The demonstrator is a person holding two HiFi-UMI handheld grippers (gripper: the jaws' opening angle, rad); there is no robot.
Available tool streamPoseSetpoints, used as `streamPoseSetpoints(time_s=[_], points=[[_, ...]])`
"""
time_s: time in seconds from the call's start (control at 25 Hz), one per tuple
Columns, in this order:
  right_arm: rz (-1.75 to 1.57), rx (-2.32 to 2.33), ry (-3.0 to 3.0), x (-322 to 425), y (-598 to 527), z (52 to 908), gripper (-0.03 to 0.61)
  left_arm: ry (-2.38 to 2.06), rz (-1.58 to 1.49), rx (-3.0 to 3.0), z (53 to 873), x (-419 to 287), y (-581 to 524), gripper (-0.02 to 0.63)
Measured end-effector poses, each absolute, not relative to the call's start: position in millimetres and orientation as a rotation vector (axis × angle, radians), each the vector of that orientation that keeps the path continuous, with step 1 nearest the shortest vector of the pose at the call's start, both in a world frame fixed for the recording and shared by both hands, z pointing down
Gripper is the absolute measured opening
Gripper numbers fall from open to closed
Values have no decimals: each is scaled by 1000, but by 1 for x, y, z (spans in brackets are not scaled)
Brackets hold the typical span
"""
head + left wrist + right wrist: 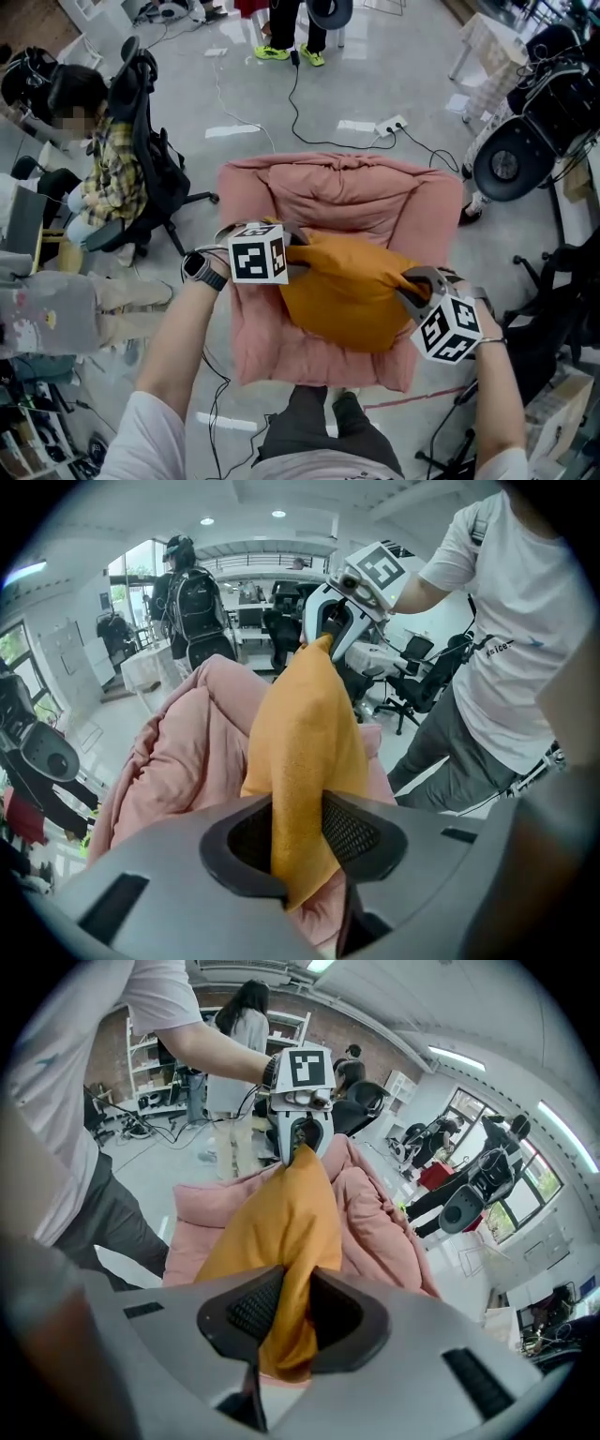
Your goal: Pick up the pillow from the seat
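Grey workshop floor (375, 66), office chair (145, 112) at side, pink padded seat (253, 347) below me. My left claw (296, 253) clenched on one corner of orange pillow (347, 295), my right claw (413, 285) clenched on opposite corner. Pillow slung between them over seat. Grasp done; remaining, I judge: lift fully clear.

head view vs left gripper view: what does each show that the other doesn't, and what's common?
Head view only: the pink seat's whole outline from above, the left gripper's marker cube, a seated person in an office chair, and a power strip on the floor.

Left gripper view only: the left gripper's pads pressed on a corner of the pillow, plus ceiling lights.

Both: the orange pillow stretched between the two grippers, the right gripper shut on its opposite corner, and the pink seat.
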State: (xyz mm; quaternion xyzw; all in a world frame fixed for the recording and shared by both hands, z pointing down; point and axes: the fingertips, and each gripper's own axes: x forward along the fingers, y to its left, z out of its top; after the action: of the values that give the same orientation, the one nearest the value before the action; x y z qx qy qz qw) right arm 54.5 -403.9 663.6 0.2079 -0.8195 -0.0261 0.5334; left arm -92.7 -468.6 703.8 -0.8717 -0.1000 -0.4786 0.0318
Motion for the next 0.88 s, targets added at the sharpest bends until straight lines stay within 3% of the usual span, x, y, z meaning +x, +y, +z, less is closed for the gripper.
streamPoseSetpoints(time_s=[0.44,0.88], points=[[-149,572,-2001,76,-344,576,94,-197,-1512,-2581,595,-74,-413,110],[-386,730,-1999,111,-309,426,101,3,-1536,-2434,434,-47,-360,101]])
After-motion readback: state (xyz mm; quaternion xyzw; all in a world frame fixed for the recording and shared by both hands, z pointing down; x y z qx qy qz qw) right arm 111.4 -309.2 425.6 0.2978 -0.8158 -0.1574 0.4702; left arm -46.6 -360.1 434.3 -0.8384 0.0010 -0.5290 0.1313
